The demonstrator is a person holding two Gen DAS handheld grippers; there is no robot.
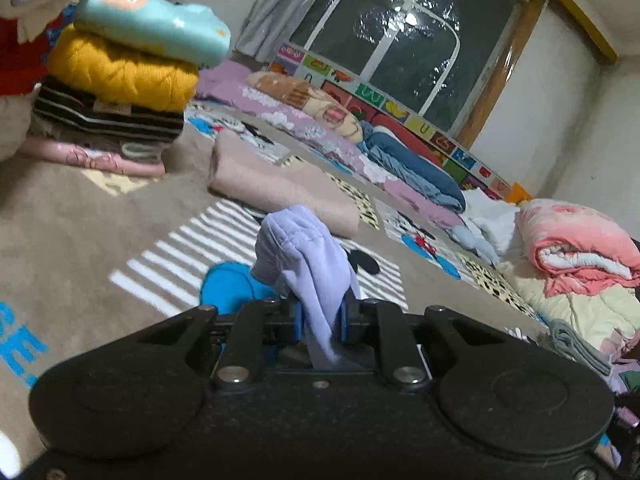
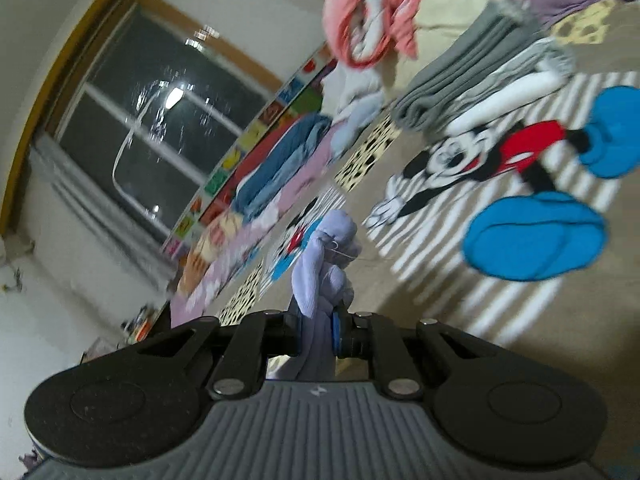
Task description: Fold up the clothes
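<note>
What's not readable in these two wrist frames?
- Lavender garment: in both views only the bunch pinched in each tongs shows; the rest drops behind the tool bodies, so its type and fold state are unknown.
- Folded stack, left view: its left side is cut by the frame edge.
- Grey folded clothes, right view: motion blur hides detail.

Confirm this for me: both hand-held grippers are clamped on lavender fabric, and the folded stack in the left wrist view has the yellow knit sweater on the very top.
Not quite. The left hand-held gripper and the right hand-held gripper are both shut on lavender fabric. But in the left wrist view the yellow knit sweater is not on top of the stack: a light blue printed garment lies on it.
</note>
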